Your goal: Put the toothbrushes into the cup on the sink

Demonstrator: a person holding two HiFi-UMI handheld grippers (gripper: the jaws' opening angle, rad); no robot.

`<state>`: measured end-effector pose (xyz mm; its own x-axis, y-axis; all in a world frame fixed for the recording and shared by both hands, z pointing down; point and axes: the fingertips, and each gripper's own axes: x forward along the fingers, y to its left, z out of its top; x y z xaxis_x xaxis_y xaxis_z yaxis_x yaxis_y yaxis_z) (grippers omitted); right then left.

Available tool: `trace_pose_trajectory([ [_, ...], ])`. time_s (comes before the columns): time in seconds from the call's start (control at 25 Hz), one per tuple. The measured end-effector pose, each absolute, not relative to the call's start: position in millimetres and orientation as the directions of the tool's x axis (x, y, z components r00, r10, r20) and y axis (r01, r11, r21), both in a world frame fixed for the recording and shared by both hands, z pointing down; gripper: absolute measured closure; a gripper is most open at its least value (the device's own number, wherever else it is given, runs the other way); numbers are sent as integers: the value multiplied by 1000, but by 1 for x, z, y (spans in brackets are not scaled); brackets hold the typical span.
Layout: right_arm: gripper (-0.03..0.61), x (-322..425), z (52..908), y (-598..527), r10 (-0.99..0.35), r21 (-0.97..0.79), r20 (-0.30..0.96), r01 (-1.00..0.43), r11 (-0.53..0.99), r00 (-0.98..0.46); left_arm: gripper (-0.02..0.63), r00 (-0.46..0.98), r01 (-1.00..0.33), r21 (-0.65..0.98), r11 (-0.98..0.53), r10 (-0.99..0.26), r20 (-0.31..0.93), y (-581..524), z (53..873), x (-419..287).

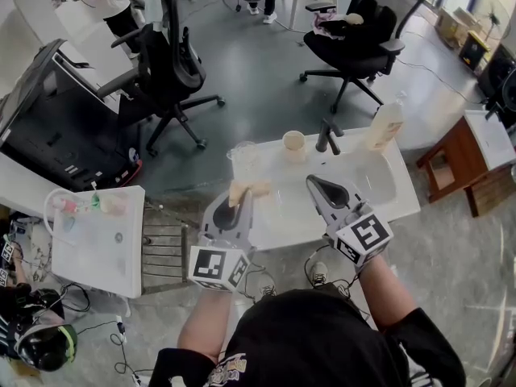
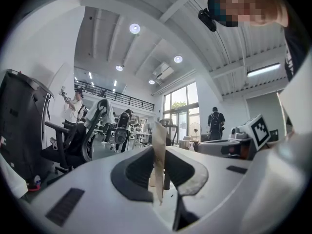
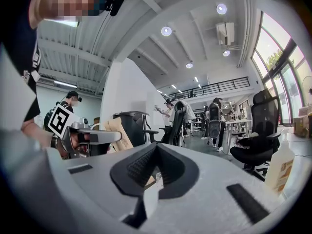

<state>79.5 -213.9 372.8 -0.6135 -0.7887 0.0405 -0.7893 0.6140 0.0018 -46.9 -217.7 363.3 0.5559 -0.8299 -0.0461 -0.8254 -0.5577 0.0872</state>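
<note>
Left gripper (image 1: 240, 193): its jaws are pinched on a tan paper packet (image 1: 251, 189). In the left gripper view the packet (image 2: 158, 152) stands edge-on between the two dark pads, thin and upright.
Packet: flat brown paper. I can't tell from here what is inside it. It is held in the air over the near left edge of the sink (image 1: 403, 201). The right gripper view shows the packet (image 3: 118, 132) sticking up out of the other gripper.
Right gripper (image 1: 316, 182): its jaws are closed together with nothing held. In its own view the pads of the right gripper (image 3: 155, 168) meet at the tips. It hovers over the basin, beside the left gripper and apart from it.
Cup (image 1: 294, 143): small and pale, upright on the back ledge of the sink, just left of the tap (image 1: 327, 135) and well beyond both grippers.
Clear glass (image 1: 243, 158): at the back left corner of the sink, near the cup, just beyond the packet.
Bottle (image 1: 384, 124): tall and pale, on the back right of the sink past the tap. It also shows at the right of the right gripper view (image 3: 280, 167).
Room: black office chairs (image 1: 173, 63) stand on the grey floor behind the sink.
</note>
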Motion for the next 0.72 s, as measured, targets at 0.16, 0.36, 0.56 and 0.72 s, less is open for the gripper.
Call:
trace_pose_trajectory([
  [0.16,572,76,375,-217,-785,-8,50,-787,617,-617,555,536,-840,78,-537,-843,-41,-228,356,-54],
  [0.36,572,78,384,-223,-784,-27,64,-787,617,-617,555,519,-851,60,-522,-853,-54,-248,363,-60],
  [0.56,572,79,395,-233,-789,-43,86,-793,607,-609,555,497,-866,36,-499,-866,-53,-277,372,-70],
  [0.72,572,77,404,-241,-789,-45,106,-796,604,-605,555,477,-877,38,-479,-877,-50,-301,382,-79],
])
